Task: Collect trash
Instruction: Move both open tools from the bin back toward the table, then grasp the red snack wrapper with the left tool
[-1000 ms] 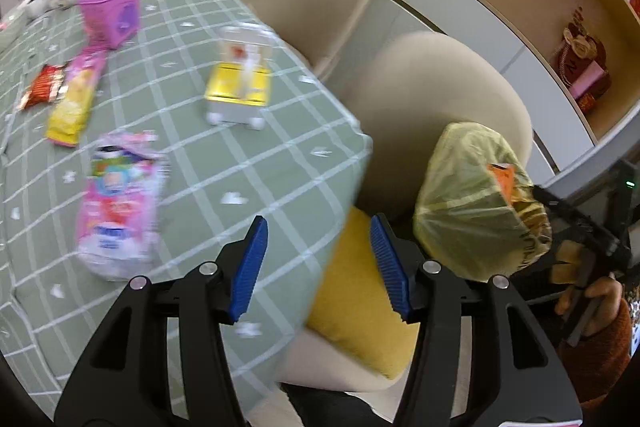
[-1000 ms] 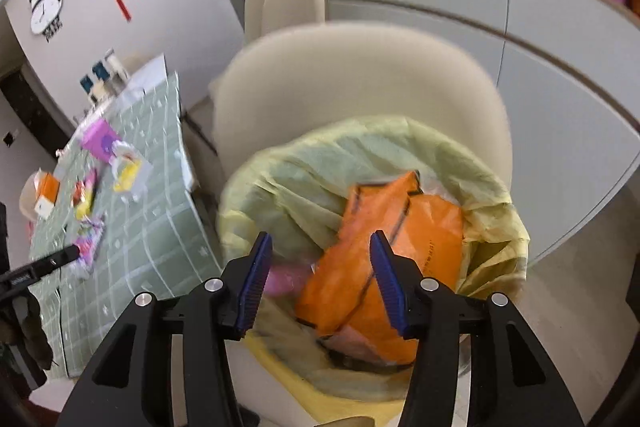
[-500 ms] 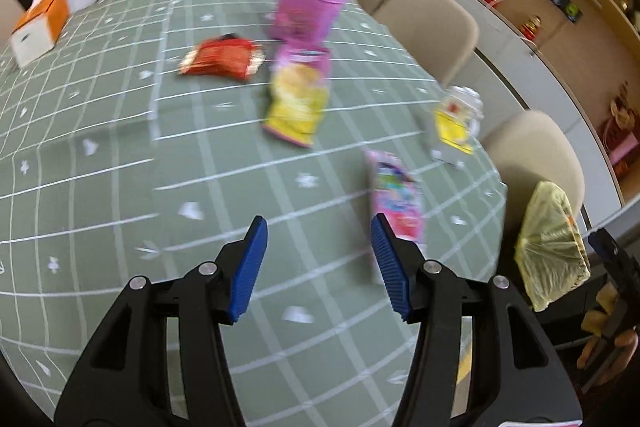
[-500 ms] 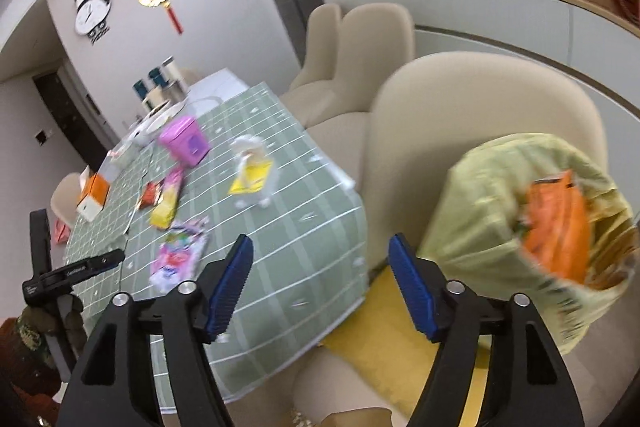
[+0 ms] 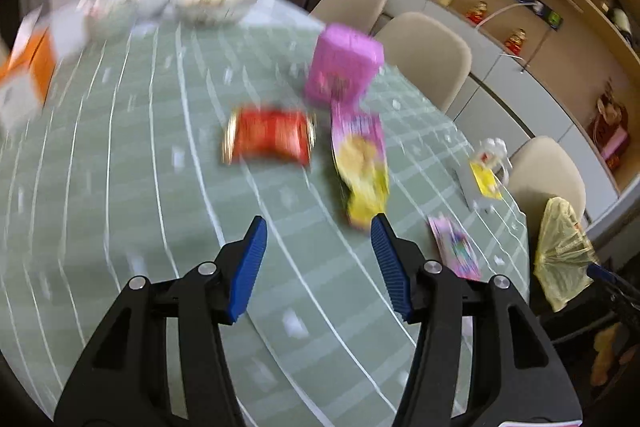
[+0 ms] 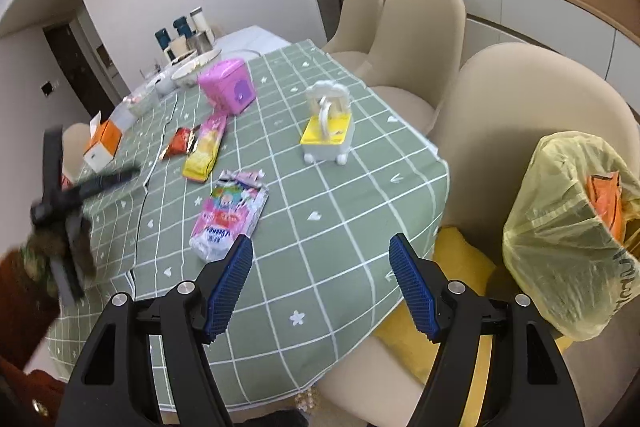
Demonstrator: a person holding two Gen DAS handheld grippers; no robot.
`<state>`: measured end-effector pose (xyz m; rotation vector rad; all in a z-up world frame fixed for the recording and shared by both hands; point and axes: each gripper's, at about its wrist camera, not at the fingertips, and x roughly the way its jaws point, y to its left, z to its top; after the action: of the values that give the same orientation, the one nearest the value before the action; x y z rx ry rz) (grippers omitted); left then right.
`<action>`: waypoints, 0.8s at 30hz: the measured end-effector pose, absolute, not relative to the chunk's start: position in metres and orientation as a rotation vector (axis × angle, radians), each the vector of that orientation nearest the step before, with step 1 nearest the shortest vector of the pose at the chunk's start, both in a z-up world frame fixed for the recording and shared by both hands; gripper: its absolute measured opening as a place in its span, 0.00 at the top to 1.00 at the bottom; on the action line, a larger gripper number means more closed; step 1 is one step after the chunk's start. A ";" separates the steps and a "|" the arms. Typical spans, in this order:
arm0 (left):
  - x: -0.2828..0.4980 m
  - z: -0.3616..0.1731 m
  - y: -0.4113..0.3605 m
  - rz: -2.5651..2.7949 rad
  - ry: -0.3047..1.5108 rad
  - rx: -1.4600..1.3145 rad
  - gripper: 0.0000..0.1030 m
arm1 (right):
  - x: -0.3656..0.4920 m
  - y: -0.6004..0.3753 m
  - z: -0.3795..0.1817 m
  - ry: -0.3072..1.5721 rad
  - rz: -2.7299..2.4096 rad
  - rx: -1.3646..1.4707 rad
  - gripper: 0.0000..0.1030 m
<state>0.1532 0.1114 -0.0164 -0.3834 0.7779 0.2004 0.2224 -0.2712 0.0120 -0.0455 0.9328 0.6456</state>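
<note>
Leftmost, our left gripper (image 5: 316, 247) hovers over the green checked tablecloth (image 5: 120, 207), jaws parted around nothing. Beyond it lie a red snack packet (image 5: 268, 141), then a yellow-and-pink wrapper (image 5: 362, 167), then a pink wrapper (image 5: 454, 247) near the table's edge. Our right gripper (image 6: 320, 281) also hangs empty above the cloth, its jaws wide apart. At far right, the yellow trash bag (image 6: 560, 239) sits by a beige chair (image 6: 528, 131), holding an orange packet (image 6: 606, 203).

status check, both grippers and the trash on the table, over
Left gripper open, empty. Right gripper open, empty, jaws just widened. Pink-and-white crinkled snack wrapper flat on green checked tablecloth; yellow plastic trash bag alongside. Nothing blocking.
</note>
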 end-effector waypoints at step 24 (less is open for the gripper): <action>0.182 -0.053 0.120 -0.114 0.961 -0.485 0.43 | 0.221 -0.252 -0.032 1.023 0.600 0.025 0.35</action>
<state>0.1821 0.1200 -0.0528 -0.4846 0.9609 -0.1142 0.2211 -0.2524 -0.0319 0.0250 1.0231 0.6002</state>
